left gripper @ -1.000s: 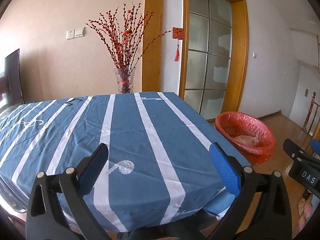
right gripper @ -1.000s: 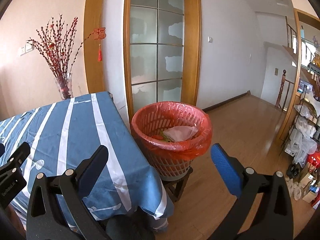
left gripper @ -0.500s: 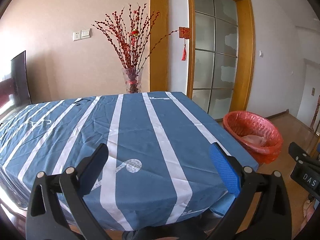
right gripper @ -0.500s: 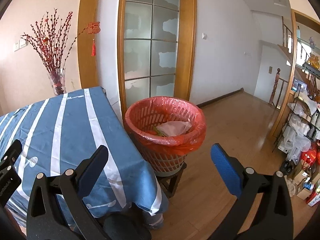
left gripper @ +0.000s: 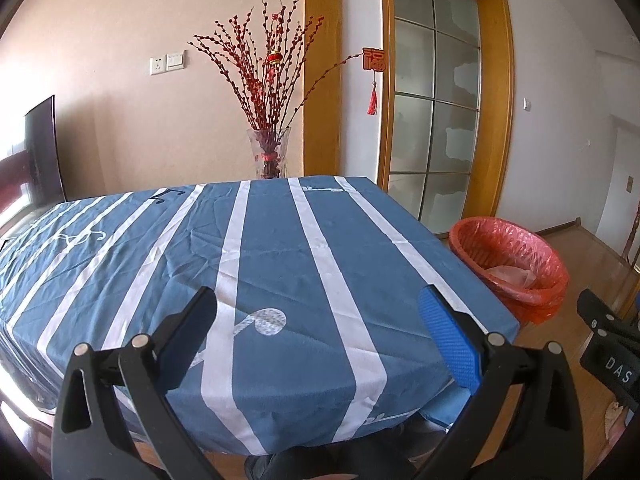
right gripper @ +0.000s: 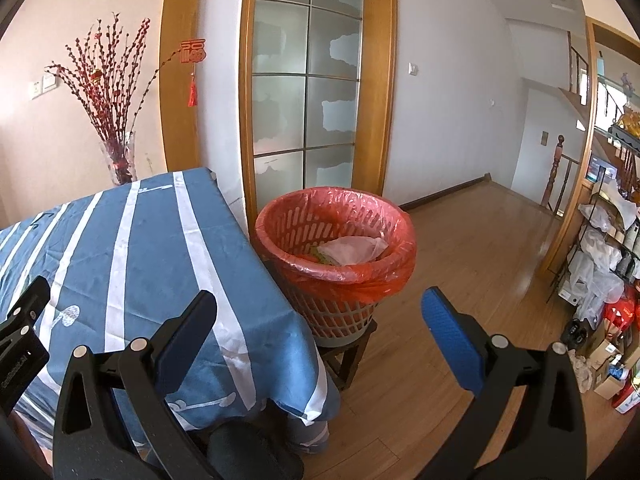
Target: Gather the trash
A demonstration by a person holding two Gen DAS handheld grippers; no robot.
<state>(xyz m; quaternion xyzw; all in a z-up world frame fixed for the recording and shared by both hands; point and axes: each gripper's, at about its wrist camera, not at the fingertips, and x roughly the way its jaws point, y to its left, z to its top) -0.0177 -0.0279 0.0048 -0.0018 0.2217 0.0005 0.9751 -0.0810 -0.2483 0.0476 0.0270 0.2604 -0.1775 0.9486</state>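
Jaws wide, left gripper (left gripper: 318,312) over tablecloth (left gripper: 280,240) edge — trash basket (right gripper: 336,248) beside

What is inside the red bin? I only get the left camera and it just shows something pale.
Observer: In the right camera, a crumpled pale plastic bag lies in the bin, with a bit of green stuff beside it.
Operator: Does the bin sit on the floor?
Observer: No, it rests on a small dark wooden stool next to the table.
Operator: Are the right tongs holding any trash?
Observer: No, the right tongs are open and empty, pointing toward the bin.
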